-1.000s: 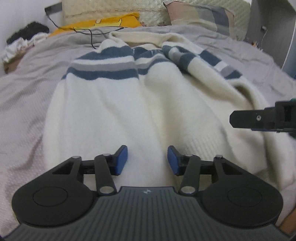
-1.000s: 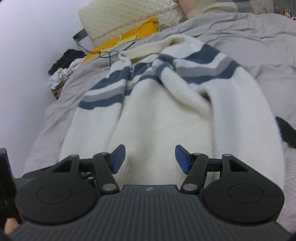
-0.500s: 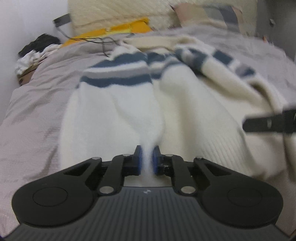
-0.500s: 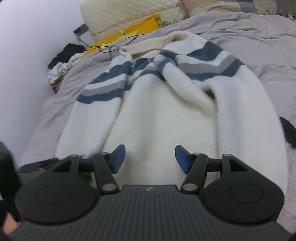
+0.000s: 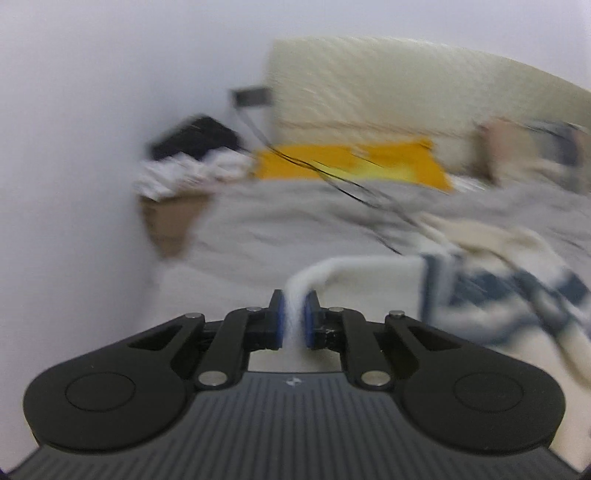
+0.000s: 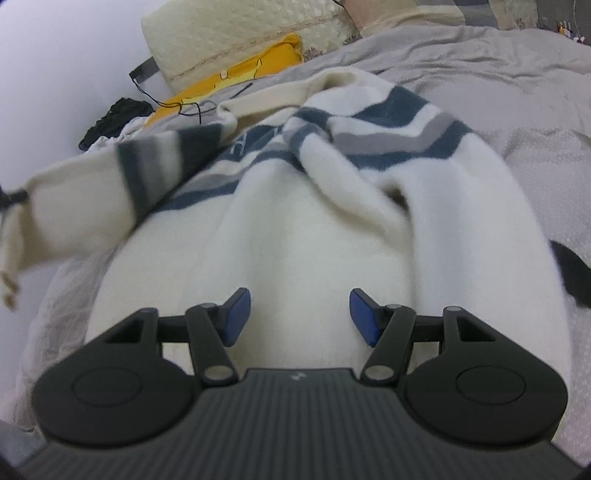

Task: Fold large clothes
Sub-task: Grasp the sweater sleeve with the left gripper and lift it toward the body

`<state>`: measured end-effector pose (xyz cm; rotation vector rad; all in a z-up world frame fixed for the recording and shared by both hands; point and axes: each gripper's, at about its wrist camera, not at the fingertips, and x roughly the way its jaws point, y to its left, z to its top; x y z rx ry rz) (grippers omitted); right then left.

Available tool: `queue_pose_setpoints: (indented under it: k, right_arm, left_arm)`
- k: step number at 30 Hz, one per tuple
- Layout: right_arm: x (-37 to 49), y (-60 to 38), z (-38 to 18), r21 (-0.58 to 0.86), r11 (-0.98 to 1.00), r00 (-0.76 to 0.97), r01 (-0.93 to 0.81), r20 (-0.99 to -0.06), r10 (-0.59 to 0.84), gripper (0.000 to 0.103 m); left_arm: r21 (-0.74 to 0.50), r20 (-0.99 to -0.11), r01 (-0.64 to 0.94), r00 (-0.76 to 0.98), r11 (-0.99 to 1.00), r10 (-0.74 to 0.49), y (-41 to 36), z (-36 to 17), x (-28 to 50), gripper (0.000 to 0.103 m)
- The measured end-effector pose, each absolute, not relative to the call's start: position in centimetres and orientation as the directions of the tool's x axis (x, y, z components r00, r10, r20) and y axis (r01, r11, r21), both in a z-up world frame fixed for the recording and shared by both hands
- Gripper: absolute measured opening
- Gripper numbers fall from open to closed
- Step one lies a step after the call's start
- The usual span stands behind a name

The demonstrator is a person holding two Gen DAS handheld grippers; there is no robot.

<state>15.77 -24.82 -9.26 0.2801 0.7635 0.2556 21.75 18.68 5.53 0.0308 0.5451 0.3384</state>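
Observation:
A large cream sweater (image 6: 295,229) with blue and grey stripes lies spread on a grey bed. My left gripper (image 5: 294,325) is shut on a pinch of the sweater's cream sleeve (image 5: 354,284) and holds it lifted off the bed; that view is blurred. In the right wrist view the lifted striped sleeve (image 6: 110,184) hangs in the air at the left. My right gripper (image 6: 300,314) is open and empty, low over the sweater's cream body.
The grey bedsheet (image 6: 517,85) stretches to the right and back. A yellow cloth (image 6: 236,74) with a black cable and cream pillows (image 6: 236,33) lie at the head. A pile of dark and white clothes (image 5: 192,158) sits by the white wall at left.
My left gripper closed on the sweater's left sleeve, then lifted and swung it up and leftward. My right gripper stayed open over the sweater's body.

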Motion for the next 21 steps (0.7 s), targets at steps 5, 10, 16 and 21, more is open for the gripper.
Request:
queue_pose_setpoints:
  k: [5,10,16,21]
  right_arm:
    - [16.5,-24.4,-9.6,0.312,0.942,0.712,-0.124,-0.633,0.304,0.062]
    - [17.9,-23.9,-9.8,0.303,0.948,0.726,-0.098,-0.629,0.276,0.062]
    - [20.4,-23.1,-10.1,0.307,0.951,0.742,-0.036,-0.629,0.231,0.062]
    - [22.5,-21.9,-10.9,0.269,0.963,0.731,-0.030,-0.651,0.205,0.062]
  left_arm:
    - [0.115,-0.433,-0.489,0.759,0.865,0.486,29.0,8.3,27.7,0.013]
    - [0.165,-0.410,-0.596,0.683,0.786,0.604,36.0,5.6,34.1,0.004]
    - [0.191,-0.486,-0.643,0.595,0.742,0.640,42.9,-1.5,38.5,0.004]
    - [0.055,-0.625,-0.614,0.593,0.787,0.507,45.5,-8.7,40.0,0.004]
